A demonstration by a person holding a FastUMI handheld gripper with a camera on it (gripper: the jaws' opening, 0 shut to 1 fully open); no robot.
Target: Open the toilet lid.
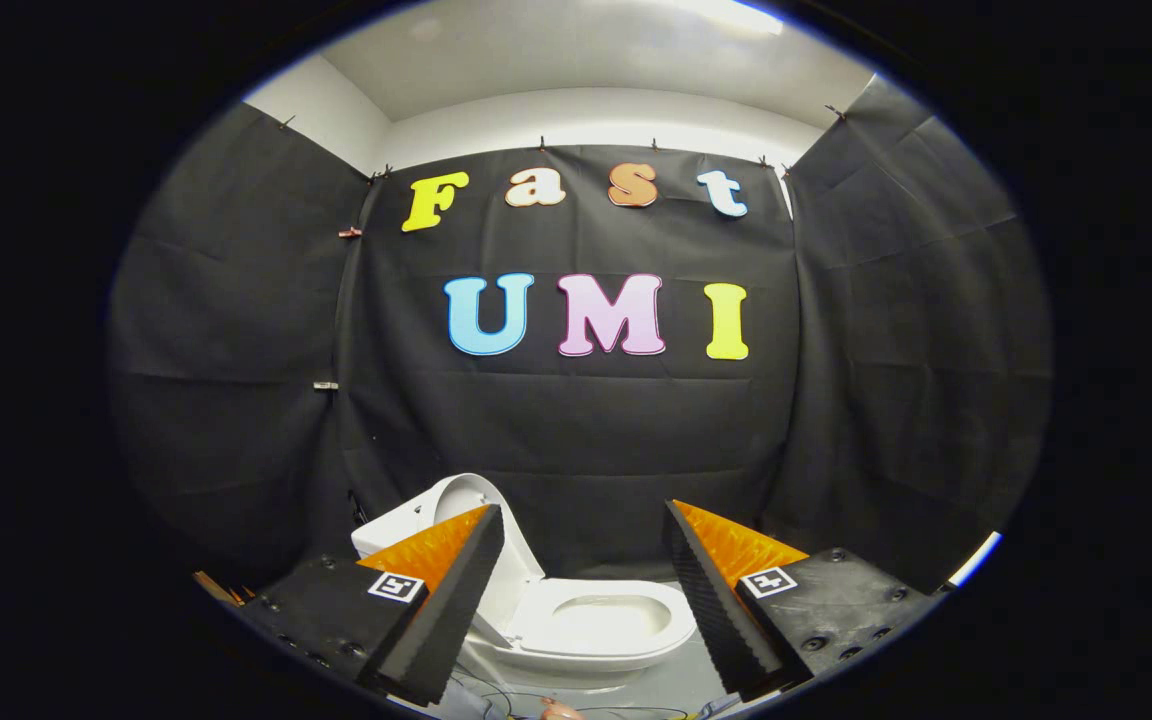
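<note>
Lid (456, 500) is standing up behind the toilet (596, 625), partly hiding behind the left finger (446, 600). Jaws of the gripper (584, 525) are spreading wide, holding nothing, with the toilet between them.

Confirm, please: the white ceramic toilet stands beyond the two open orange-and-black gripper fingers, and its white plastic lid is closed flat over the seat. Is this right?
Not quite. The gripper view shows the white plastic lid raised, leaning back above the seat, with the bowl opening exposed. The rest holds: the white ceramic toilet stands beyond the two orange-and-black gripper fingers, and the gripper is open, holding nothing.
</note>
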